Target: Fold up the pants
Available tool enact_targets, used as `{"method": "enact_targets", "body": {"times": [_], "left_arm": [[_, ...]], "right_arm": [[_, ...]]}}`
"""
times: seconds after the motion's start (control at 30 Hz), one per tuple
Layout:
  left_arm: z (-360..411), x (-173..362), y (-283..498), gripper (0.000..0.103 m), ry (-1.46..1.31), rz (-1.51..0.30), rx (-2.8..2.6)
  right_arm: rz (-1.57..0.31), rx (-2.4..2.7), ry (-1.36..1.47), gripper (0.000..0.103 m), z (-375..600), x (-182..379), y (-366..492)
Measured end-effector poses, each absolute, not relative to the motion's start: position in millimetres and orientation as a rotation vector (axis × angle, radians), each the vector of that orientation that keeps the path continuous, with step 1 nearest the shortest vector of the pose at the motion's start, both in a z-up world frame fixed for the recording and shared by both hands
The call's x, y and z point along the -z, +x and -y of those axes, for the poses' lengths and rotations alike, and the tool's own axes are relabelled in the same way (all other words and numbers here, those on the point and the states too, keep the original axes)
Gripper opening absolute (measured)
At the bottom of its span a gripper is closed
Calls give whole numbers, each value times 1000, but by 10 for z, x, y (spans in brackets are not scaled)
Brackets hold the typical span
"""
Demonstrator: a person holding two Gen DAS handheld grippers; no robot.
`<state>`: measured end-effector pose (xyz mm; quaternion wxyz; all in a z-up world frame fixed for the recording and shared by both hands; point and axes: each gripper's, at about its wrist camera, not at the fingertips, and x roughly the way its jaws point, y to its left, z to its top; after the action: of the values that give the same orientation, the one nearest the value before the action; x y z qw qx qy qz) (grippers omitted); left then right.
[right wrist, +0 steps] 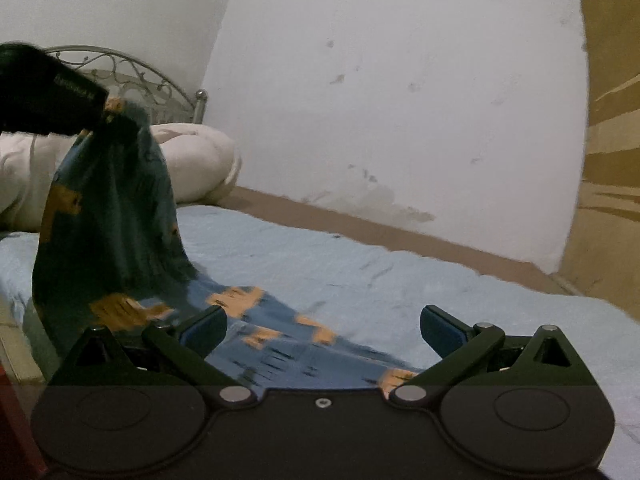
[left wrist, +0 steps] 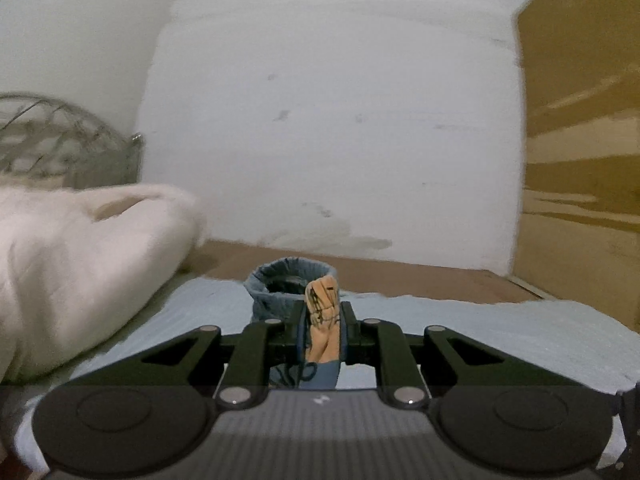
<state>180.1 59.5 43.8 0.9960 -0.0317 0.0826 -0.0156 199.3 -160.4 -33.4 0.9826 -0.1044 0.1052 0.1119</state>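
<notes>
Light-blue sheet (right wrist: 360, 264) lies open rightward; white duvet (right wrist: 192, 160) blocks the left

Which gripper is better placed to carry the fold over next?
Left. The left gripper is shut on the lifted end of the blue, orange-patched pants; the right gripper hangs open above the part lying on the bed.

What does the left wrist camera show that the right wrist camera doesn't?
Only the left wrist view shows the left gripper from behind, shut on a bunched fold of the pants. Only the right wrist view shows the right gripper open above the pants, which drape from the left gripper down onto the sheet. Both show the sheet, the white duvet, the metal headboard and the wall.
</notes>
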Motion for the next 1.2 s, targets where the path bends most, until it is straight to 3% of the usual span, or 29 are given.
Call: {"method": "enact_targets", "body": {"times": [0.33,0.93,1.07,1.2], "left_arm": [[375,-513,1679,17,60,-205,278],[1388,180,1672,20,255,-355,373],[1377,203,1640,25,258,-370,394],[1343,206,1586,40,248,-373,426]], "right_arm": [[-265,-75,-166,102,2346,355,1640],[-354,124,-48,102,2868,665,1624],[-363,155,-31,102,2935,730,1706],[-360,180,-8,102,2992,763,1708]]}}
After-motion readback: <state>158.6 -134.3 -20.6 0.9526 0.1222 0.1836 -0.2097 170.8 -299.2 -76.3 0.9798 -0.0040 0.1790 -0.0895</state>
